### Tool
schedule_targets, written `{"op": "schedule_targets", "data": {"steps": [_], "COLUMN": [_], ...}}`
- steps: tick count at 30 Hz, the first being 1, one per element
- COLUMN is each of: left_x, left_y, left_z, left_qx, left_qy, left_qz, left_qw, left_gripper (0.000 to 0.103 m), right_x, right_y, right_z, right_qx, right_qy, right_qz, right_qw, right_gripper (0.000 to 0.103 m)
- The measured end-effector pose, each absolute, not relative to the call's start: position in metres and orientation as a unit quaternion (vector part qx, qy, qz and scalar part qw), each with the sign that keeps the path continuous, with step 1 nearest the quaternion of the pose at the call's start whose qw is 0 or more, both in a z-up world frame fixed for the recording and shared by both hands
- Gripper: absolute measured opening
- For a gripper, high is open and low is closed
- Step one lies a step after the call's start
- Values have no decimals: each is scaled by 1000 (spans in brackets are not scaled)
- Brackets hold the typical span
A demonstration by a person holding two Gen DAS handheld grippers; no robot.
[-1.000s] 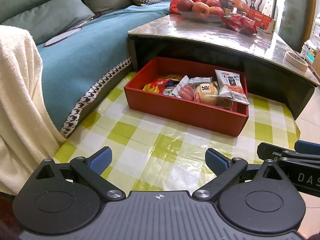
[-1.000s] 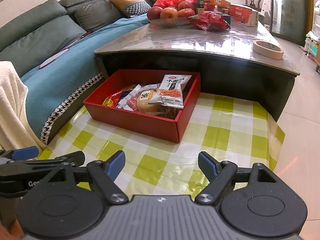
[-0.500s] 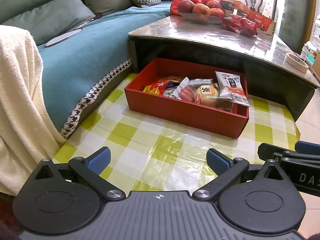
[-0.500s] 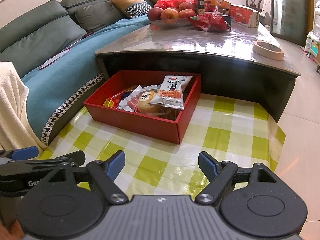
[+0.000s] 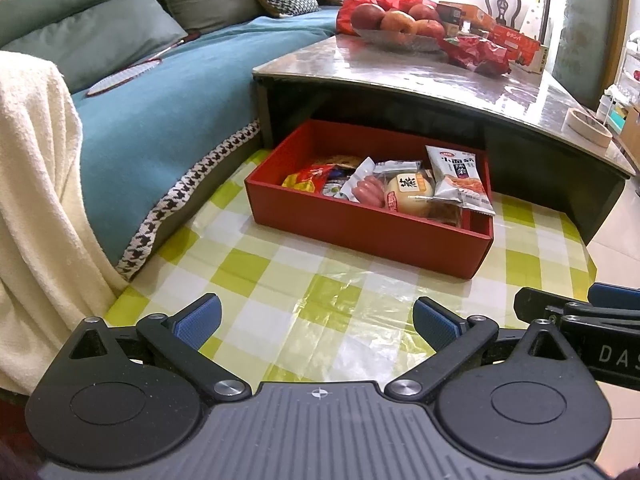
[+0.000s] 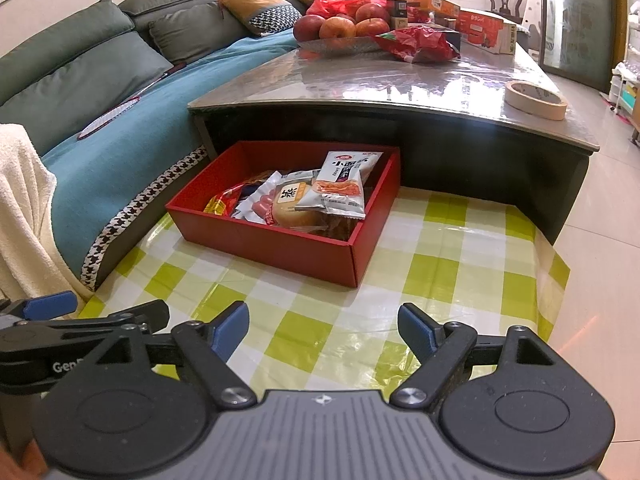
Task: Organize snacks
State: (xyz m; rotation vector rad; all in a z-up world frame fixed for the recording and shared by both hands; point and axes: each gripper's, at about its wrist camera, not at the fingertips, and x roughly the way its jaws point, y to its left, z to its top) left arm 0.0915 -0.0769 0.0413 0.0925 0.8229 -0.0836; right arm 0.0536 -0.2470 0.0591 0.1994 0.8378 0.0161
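Note:
A red box (image 5: pixel 360 232) (image 6: pixel 280 246) sits on the green checked mat, half under the coffee table. It holds several snacks: a silver noodle-snack bag (image 5: pixel 458 182) (image 6: pixel 340 186) on top, a round bun pack (image 5: pixel 408 196) (image 6: pixel 290 206), pink sausages (image 5: pixel 366 192) and a yellow-red packet (image 5: pixel 304 180). My left gripper (image 5: pixel 316 320) is open and empty, well short of the box. My right gripper (image 6: pixel 324 330) is open and empty, beside the left one, also short of the box.
The grey coffee table (image 6: pixel 400 80) carries a bowl of apples (image 6: pixel 340 28), a red snack bag (image 6: pixel 416 42), cartons and a tape roll (image 6: pixel 536 100). A sofa with a teal cover (image 5: pixel 160 112) and a cream blanket (image 5: pixel 36 184) lies to the left. Tiled floor (image 6: pixel 600 208) is on the right.
Both grippers have drifted back slightly from the box; the view has barely shifted. Both stay open and empty.

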Motion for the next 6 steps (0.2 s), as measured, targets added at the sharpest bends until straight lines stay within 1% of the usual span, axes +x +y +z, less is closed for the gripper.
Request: {"op": "schedule_targets", "data": {"steps": [6], "left_x": [90], "left_y": [-75], "left_z": [44], "left_qx": [48], "left_qy": [394], "left_qz": [-36], "left_qw": [917], "left_gripper": [103], "right_x": [53], "right_y": [-255], "right_z": [60], "right_qx": [105], "right_qy": [401], "right_qz": [-2], "right_qw": [910], "right_gripper": [85]}}
